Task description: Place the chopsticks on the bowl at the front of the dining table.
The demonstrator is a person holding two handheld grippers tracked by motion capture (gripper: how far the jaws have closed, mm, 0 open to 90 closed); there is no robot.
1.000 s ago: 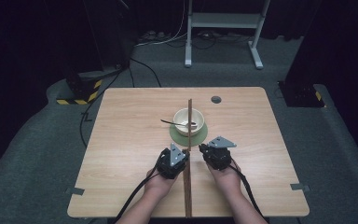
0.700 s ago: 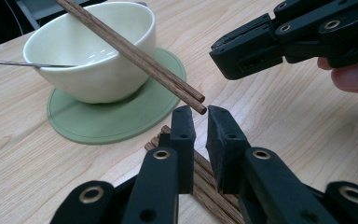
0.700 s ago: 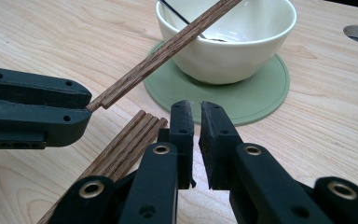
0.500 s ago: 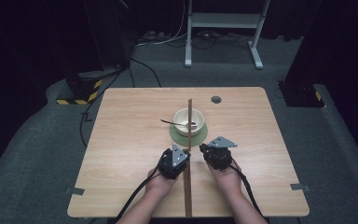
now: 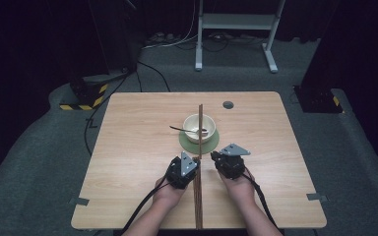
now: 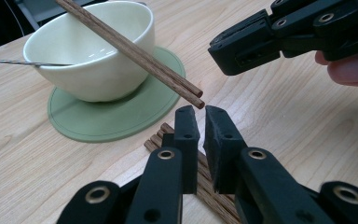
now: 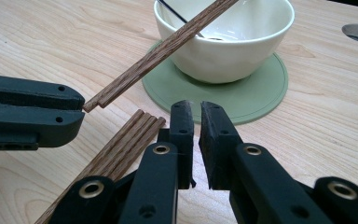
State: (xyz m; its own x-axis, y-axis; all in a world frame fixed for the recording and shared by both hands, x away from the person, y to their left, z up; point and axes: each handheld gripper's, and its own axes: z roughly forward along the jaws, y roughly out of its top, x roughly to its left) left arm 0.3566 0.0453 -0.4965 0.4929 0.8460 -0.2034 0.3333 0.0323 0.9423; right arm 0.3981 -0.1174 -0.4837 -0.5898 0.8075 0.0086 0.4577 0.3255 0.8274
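Note:
A cream bowl [image 5: 191,125] stands on a green coaster [image 5: 184,142] at mid-table, with a metal spoon [image 5: 177,129] in it. A pair of wooden chopsticks [image 5: 200,115] lies across the bowl's rim, its near end [image 6: 193,95] hanging in the air. A bundle of chopsticks [image 5: 198,201] lies flat on the table between my hands. My left gripper [image 5: 194,160] sits left of the bundle; its jaws have just been closing and stand almost together with nothing between them [image 6: 201,123]. My right gripper [image 5: 214,156] is to the bundle's right, shut and empty [image 7: 196,116].
A round hole [image 5: 228,104] is cut in the wooden table [image 5: 128,147] at the back right. The two grippers point at each other's tips near the coaster's front edge. Cables trail from both grippers toward the table's near edge.

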